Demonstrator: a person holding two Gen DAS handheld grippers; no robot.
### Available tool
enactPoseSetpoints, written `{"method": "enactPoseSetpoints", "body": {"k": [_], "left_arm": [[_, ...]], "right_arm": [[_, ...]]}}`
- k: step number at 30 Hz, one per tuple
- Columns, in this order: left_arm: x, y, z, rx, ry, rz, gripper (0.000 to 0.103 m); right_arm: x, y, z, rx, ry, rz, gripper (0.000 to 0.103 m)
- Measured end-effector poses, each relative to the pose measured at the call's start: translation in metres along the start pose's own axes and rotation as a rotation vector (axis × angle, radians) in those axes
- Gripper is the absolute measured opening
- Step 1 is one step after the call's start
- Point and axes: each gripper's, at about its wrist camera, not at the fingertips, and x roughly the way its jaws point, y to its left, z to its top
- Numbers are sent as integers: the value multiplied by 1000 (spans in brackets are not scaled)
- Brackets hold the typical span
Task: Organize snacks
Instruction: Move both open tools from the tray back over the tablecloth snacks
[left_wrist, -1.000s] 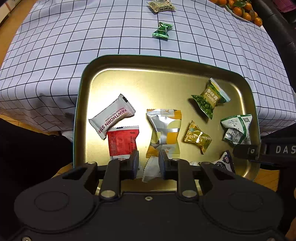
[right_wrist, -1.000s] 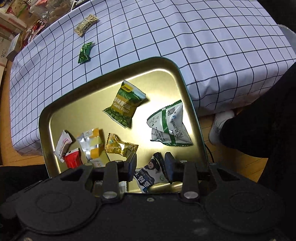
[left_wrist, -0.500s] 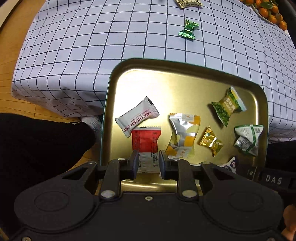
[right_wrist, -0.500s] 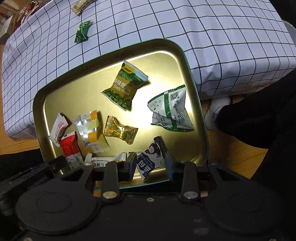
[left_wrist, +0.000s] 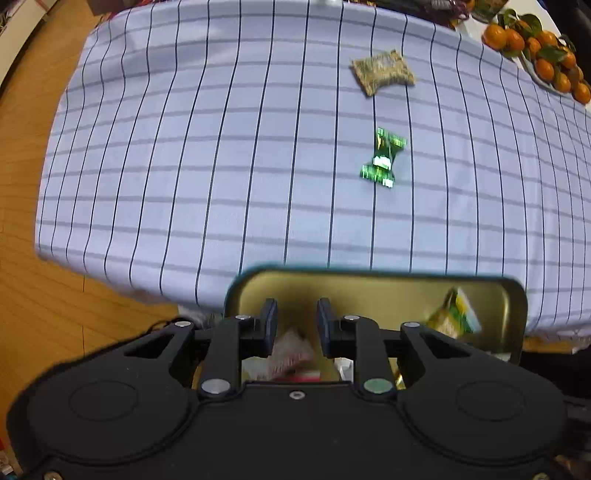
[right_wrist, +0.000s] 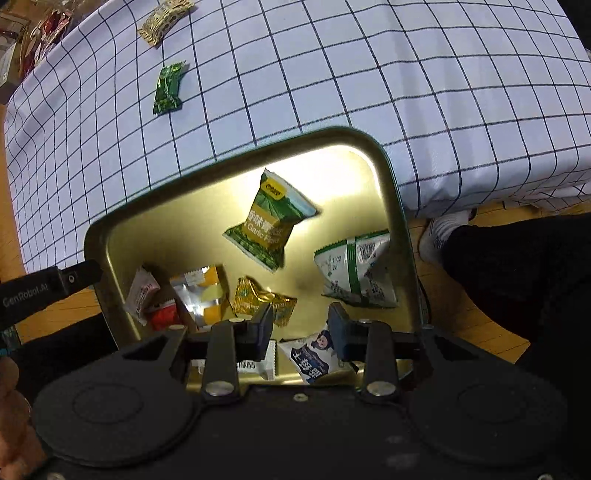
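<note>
A gold metal tray (right_wrist: 391, 192) with a dark green rim holds several snack packets: a green garlic-flavour pack (right_wrist: 271, 225), a white and green pack (right_wrist: 356, 271), a gold candy (right_wrist: 264, 299), a silver and yellow pack (right_wrist: 199, 290) and a dark blue pack (right_wrist: 314, 356). My right gripper (right_wrist: 300, 325) is open over the tray's near edge, above the blue pack. My left gripper (left_wrist: 293, 321) is open over the tray's left part (left_wrist: 251, 284). A green candy (left_wrist: 384, 157) and a tan packet (left_wrist: 382, 70) lie on the checked tablecloth (left_wrist: 221, 147).
A pile of oranges (left_wrist: 543, 48) sits at the table's far right. More packets lie at the far left edge (right_wrist: 40, 40). Wooden floor (left_wrist: 48, 314) lies left of the table. A person's dark legs and a white sock (right_wrist: 447, 229) are right of the tray.
The left view has swung up and forward: the tray has dropped low in frame and the tablecloth with the green candy fills it. The tray looks closer in the right view. Both grippers stay open.
</note>
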Motion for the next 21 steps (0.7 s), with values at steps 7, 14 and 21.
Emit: {"method": "enactPoseSetpoints", "body": {"k": [7, 14, 21], "left_arm": [[10, -3, 58, -36, -42, -20, 32], [25, 5, 93, -45, -49, -24, 32], [12, 25, 117, -45, -76, -46, 32]], "right_arm": [[-9, 16, 40, 6, -63, -21, 35], [-16, 44, 84, 13, -139, -29, 35], [-16, 95, 135, -19, -255, -60, 35]]}}
